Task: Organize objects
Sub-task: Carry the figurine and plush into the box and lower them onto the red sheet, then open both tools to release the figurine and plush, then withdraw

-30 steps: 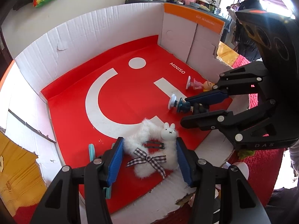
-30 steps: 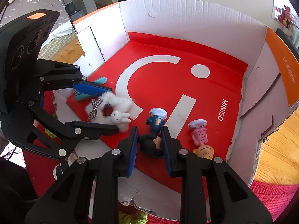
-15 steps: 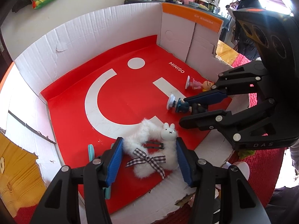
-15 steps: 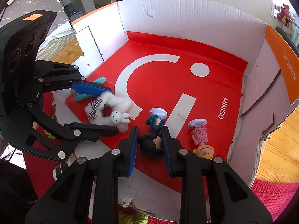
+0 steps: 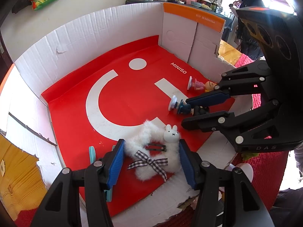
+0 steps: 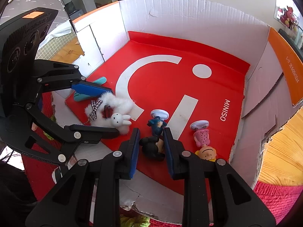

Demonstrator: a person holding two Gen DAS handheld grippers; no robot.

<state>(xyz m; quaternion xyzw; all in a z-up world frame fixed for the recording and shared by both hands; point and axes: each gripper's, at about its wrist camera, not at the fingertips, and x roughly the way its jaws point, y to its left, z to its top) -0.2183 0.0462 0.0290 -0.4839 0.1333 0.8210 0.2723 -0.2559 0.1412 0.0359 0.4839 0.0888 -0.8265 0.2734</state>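
A white fluffy rabbit hair clip (image 5: pixel 151 151) with a checked bow lies on the red mat (image 5: pixel 121 98), also in the right wrist view (image 6: pixel 111 111). My left gripper (image 5: pixel 150 160) is open, its blue pads on either side of it. A dark figurine with a blue body and white base (image 6: pixel 154 138) lies between the pads of my right gripper (image 6: pixel 151 145), which stands open close around it. It also shows in the left wrist view (image 5: pixel 181 106).
A pink figurine with a yellow-skinned head (image 6: pixel 203 141) lies to the right of the dark one. Two teal clips (image 6: pixel 89 89) lie under the left gripper's far finger. White cardboard walls (image 6: pixel 189 20) ring the mat. A red carpet (image 6: pixel 274 198) lies outside.
Almost nothing has moved. Both grippers stay in place around their objects.
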